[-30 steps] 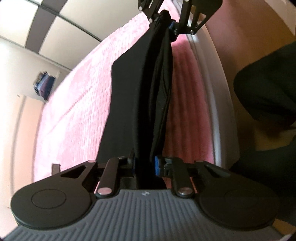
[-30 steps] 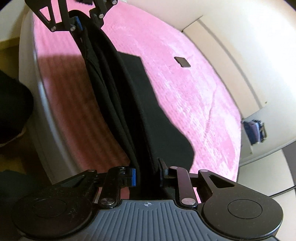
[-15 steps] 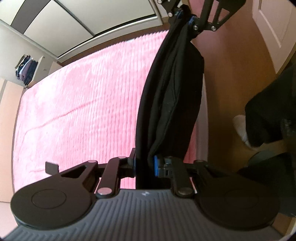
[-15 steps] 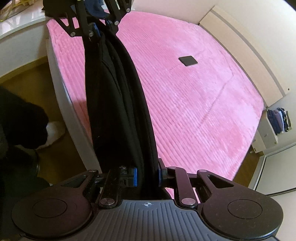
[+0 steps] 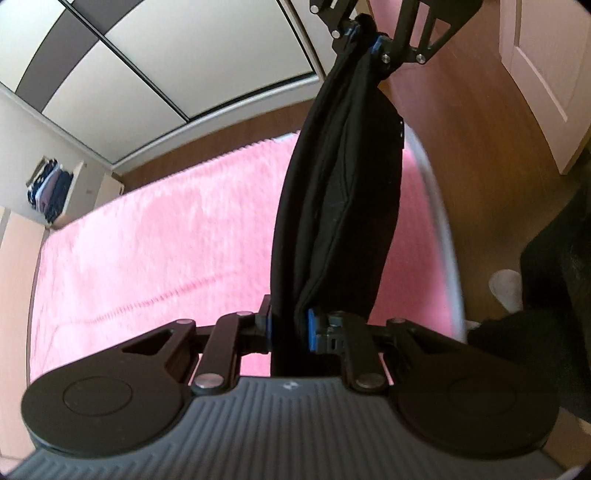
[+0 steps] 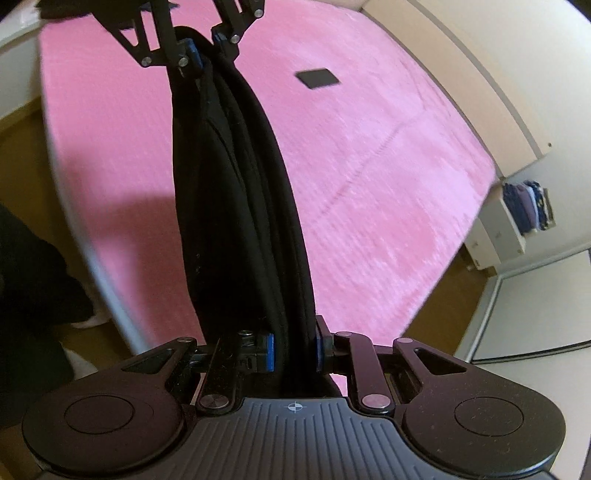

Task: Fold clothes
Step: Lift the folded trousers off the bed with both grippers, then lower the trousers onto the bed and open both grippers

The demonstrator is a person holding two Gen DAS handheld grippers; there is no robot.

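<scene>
A black garment [image 5: 340,184] is bunched into a long band and stretched in the air between my two grippers, above a pink bed [image 5: 147,258]. In the left wrist view my left gripper [image 5: 290,328] is shut on its near end, and the right gripper [image 5: 364,33] pinches the far end at the top. In the right wrist view the right gripper [image 6: 293,350] is shut on the black garment [image 6: 236,184], which runs up to the left gripper [image 6: 205,48]. The cloth sags between them and does not touch the pink bed [image 6: 369,184].
A small black square [image 6: 317,78] lies far out on the bed. A shelf with folded clothes [image 6: 528,206] stands by the wall. A person's dark trouser legs [image 6: 26,273] and a white sock [image 5: 506,291] are on the wooden floor beside the bed's white edge [image 5: 443,236].
Both grippers have risen with the garment. A second ago part of it still lay on the bed. Now it hangs free, and the bed looks farther below.
</scene>
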